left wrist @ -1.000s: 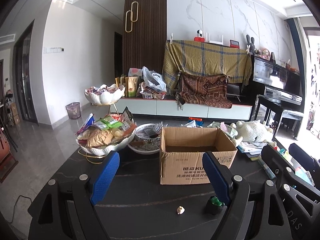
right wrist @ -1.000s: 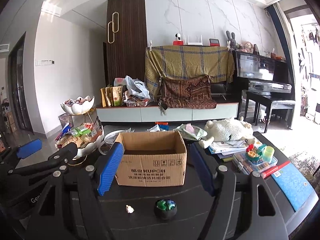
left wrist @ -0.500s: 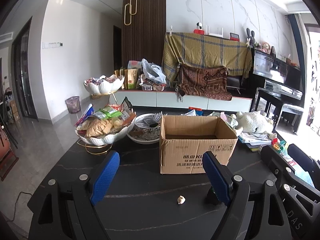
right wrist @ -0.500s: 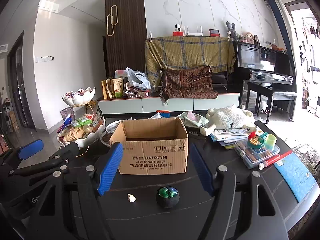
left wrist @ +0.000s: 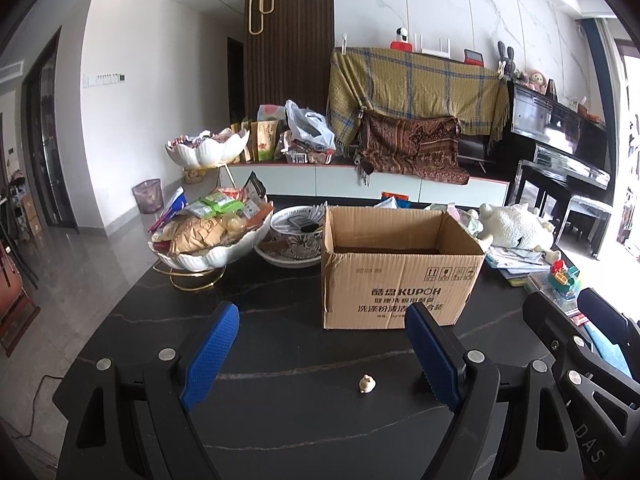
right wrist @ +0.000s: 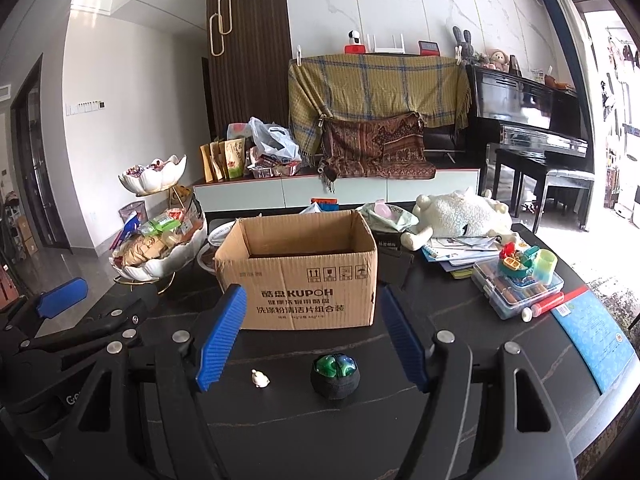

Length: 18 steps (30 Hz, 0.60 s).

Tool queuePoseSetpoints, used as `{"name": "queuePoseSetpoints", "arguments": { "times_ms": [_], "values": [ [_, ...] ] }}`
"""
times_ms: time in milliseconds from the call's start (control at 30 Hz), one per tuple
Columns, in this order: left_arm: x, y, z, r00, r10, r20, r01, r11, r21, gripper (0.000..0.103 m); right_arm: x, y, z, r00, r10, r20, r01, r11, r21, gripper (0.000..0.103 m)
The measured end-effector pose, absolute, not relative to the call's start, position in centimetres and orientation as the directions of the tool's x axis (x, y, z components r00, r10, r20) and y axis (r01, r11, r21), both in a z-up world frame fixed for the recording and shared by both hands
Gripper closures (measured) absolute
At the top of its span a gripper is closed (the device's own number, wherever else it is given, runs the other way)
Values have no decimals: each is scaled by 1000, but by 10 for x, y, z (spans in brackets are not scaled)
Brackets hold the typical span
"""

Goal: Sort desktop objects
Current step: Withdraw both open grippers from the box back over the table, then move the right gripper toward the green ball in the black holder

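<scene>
Black marble table [right wrist: 480, 344] under both tools. My left gripper [left wrist: 320, 354] has its blue pads spread wide, nothing between them; right gripper [right wrist: 312, 338] likewise spread and empty. Small white figurine [right wrist: 260, 378] and round black pot with green contents [right wrist: 335, 375] sit near each other on the table, in front of the open cardboard box [right wrist: 298, 276]. I see the plush toy [right wrist: 460, 214] well behind, right of the box
</scene>
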<state>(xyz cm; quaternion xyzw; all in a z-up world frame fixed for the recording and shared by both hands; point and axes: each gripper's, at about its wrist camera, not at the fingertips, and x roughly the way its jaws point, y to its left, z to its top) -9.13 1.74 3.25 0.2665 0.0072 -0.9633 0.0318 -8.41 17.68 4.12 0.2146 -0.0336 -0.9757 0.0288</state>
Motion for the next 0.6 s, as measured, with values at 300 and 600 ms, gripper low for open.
{"name": "queuePoseSetpoints", "arguments": {
  "times_ms": [300,600],
  "values": [
    [-96,20,22,-845,-52,-532,54,-998,12,21,-87,178,32,-894,-72,-441,38,-996,85,36],
    [-102,21,11,-830,-50,-556,51,-999,14,21,-92,179,22,-882,-65,-467,29,-996,83,36]
  ]
}}
